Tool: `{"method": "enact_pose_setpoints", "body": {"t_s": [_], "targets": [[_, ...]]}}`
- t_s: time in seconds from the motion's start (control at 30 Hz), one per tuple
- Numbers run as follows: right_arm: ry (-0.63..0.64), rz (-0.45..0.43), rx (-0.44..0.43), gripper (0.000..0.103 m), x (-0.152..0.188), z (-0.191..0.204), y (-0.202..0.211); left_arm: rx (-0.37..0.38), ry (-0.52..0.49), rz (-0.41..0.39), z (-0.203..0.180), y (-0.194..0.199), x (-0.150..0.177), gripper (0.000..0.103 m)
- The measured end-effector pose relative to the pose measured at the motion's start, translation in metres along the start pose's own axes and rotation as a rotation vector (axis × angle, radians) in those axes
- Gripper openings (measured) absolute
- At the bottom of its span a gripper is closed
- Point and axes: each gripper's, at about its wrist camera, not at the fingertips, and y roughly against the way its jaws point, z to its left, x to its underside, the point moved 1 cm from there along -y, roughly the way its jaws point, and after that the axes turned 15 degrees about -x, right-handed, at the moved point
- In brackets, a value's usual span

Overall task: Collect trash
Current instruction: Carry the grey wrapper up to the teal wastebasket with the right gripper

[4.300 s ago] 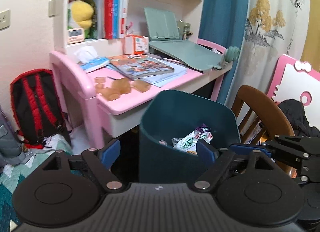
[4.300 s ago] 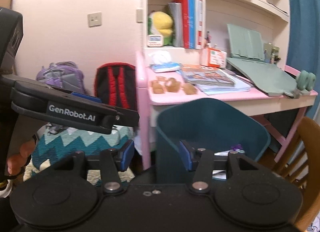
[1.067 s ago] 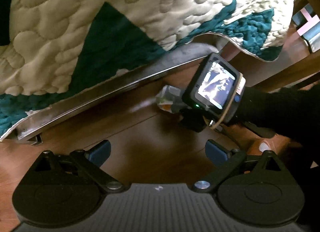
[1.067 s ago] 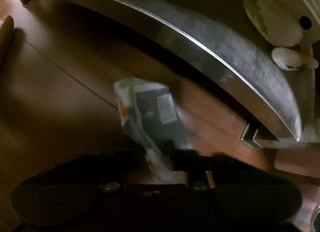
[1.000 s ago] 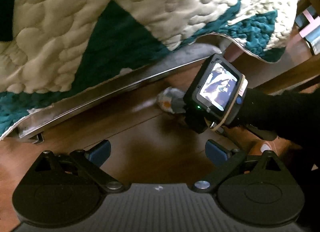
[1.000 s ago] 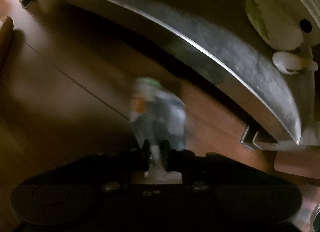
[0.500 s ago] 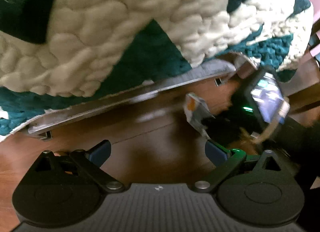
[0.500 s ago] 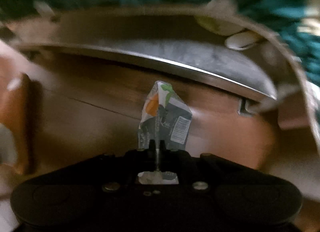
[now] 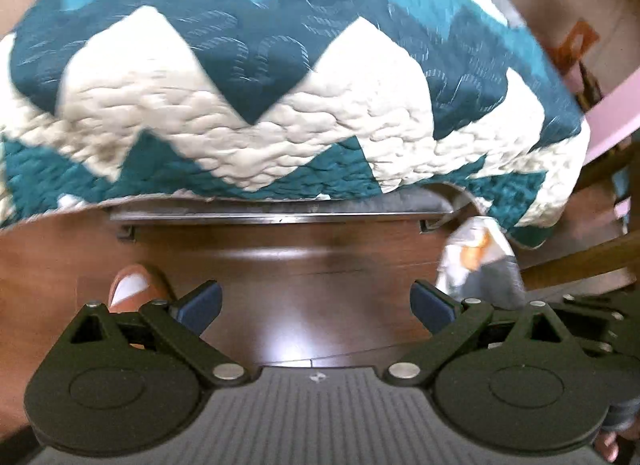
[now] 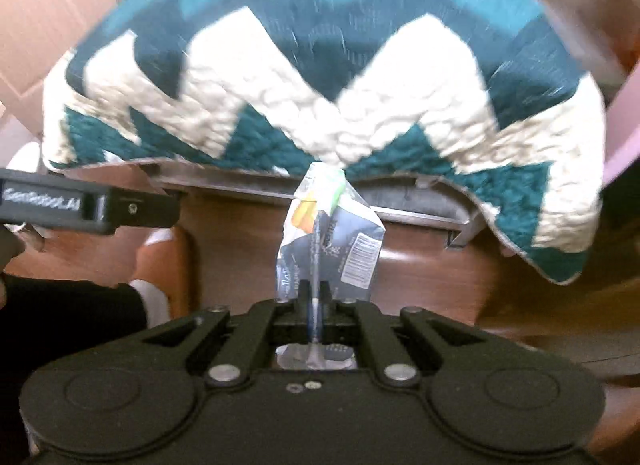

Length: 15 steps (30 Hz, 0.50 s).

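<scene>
Right gripper [image 10: 314, 297] pinched tight on flattened drink carton [image 10: 328, 241] | carton held up off the wood floor [image 9: 280, 273], in front of the zigzag quilt [image 9: 280, 105] | left gripper [image 9: 316, 305] spread, nothing held | handling: judged light, floppy, easily creased (probably empty), best gripped at the bottom seam.

Quilt [image 9: 280, 113] on bed, overhanging rail [image 9: 280, 217]. Floor [image 9: 304, 265] before rail. Carton [image 10: 328, 241] between right gripper [image 10: 314, 297] fingers, before rail. Left gripper [image 9: 316, 305] left of carton.
</scene>
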Motion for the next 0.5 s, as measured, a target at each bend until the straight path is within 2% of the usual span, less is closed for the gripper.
{"method": "enact_pose_setpoints", "body": {"t_s": [0.13, 0.27, 0.4, 0.5], "targets": [[0.018, -0.077, 0.005, 0.003, 0.006, 0.023, 0.059, -0.001, 0.038, -0.056, 0.017, 0.045, 0.006, 0.101], [0.019, -0.175, 0.004, 0.003, 0.014, 0.036, 0.119, 0.006, 0.067, -0.155, 0.029, 0.106, 0.007, 0.101], [0.077, -0.267, 0.049, 0.003, 0.019, 0.052, 0.188, 0.000, 0.057, -0.259, 0.026, 0.164, 0.009, 0.101], [0.099, -0.352, 0.086, 0.003, 0.022, 0.058, 0.243, 0.023, 0.058, -0.338, 0.021, 0.208, 0.011, 0.101]]}}
